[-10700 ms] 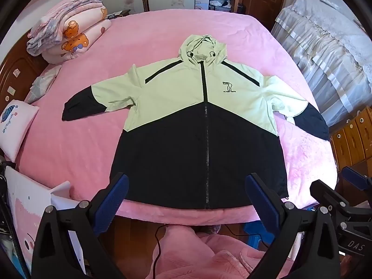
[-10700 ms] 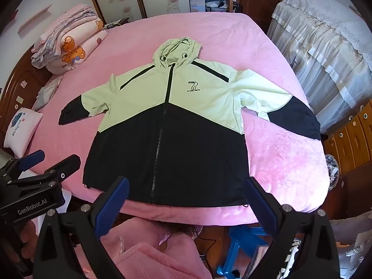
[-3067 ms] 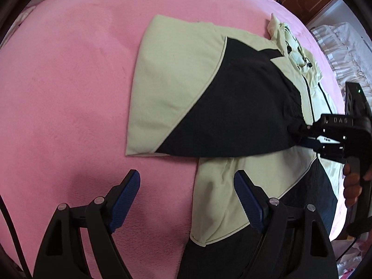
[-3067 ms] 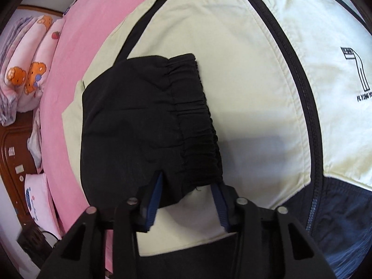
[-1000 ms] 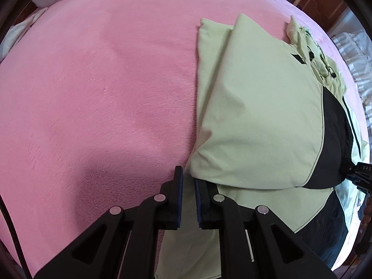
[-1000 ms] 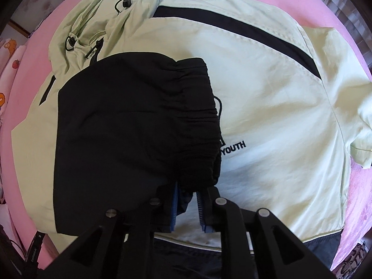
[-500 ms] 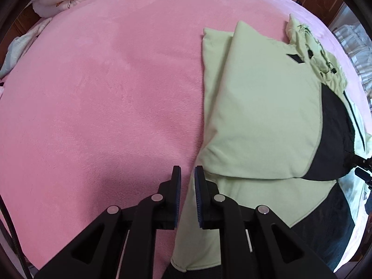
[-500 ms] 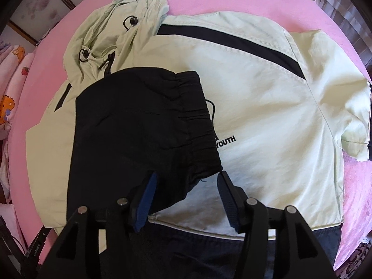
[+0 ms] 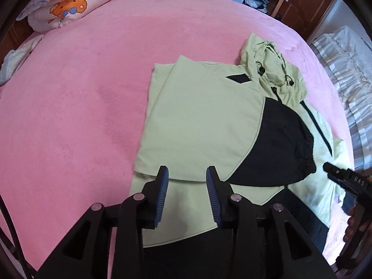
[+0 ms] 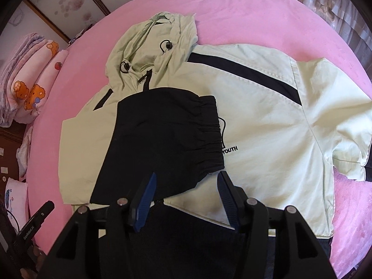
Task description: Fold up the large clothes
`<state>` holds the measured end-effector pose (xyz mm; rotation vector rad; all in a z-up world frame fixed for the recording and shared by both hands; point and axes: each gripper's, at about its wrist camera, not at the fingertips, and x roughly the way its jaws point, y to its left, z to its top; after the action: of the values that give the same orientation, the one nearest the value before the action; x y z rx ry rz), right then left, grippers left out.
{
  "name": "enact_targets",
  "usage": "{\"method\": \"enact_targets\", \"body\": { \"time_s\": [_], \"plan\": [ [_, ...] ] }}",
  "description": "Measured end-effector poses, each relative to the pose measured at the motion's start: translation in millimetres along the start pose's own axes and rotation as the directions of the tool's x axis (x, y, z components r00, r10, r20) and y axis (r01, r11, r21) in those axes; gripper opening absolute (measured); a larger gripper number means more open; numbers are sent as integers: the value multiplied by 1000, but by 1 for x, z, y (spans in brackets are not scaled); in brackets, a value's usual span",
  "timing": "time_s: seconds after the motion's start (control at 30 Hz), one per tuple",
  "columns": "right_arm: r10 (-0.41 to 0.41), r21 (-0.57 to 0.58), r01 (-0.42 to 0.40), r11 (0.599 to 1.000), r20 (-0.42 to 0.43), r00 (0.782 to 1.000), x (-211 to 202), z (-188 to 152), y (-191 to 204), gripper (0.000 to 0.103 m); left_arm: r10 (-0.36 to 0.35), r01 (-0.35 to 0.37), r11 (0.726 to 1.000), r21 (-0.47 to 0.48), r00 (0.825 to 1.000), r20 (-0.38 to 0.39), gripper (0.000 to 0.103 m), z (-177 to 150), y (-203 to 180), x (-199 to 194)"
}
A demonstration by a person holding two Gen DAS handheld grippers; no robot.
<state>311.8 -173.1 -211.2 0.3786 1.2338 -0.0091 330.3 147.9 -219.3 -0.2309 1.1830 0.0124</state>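
Note:
A pale green and black hooded jacket (image 9: 200, 125) lies front up on the pink bed (image 9: 81, 93). One sleeve is folded across its chest, and the sleeve's black cuff (image 10: 209, 134) rests over the printed logo. The other sleeve (image 10: 344, 137) lies spread to the right. My left gripper (image 9: 187, 172) hovers above the sleeve's lower fold, its jaws opening with nothing between them. My right gripper (image 10: 188, 176) hangs open just above the black cuff's near edge and does not touch it. It also shows as a black tool (image 9: 344, 179) in a hand at the right edge.
Folded quilts (image 9: 69, 2) with orange bears are stacked at the bed's far left corner. A small pillow (image 10: 14, 193) sits off the left side. A second bed with a white ruffled cover (image 9: 344, 65) stands to the right, with wooden doors (image 9: 302, 2) behind.
Both grippers have let go of the folded sleeve and lifted away from it. The right opened first off the cuff, then the left off the fold. The sleeve stays flat.

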Motion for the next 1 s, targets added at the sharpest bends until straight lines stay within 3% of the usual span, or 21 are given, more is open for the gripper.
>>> {"method": "enact_targets", "body": {
  "time_s": [0.13,0.3,0.47,0.63,0.77,0.83,0.87,1.0],
  "plan": [
    [4,-9,-5,1000,-11,1000,11,3,2,55,-17,17,1000,2,1000,20,48,12,-2,0],
    [-6,67,9,998,-32,999,36,14,-6,55,-2,2,1000,18,1000,-8,48,32,9,23],
    [-66,64,68,996,-42,997,52,24,-4,55,-6,6,1000,-11,999,-38,49,50,28,44],
    [-129,72,136,988,-98,987,71,26,-10,55,-13,12,999,-33,999,-52,51,63,39,57],
    [-113,119,133,984,-164,980,84,21,-19,55,-14,11,999,-43,997,-71,52,65,43,65],
    [-128,104,147,984,-170,977,87,19,-18,49,-21,17,999,-50,997,-80,52,64,44,68],
    [-138,90,154,984,-166,977,88,18,-16,40,-25,21,998,-53,996,-82,52,63,44,69],
    [-147,83,161,983,-155,977,88,19,-15,29,-32,27,998,-58,996,-82,52,61,42,69]
  ]
}}
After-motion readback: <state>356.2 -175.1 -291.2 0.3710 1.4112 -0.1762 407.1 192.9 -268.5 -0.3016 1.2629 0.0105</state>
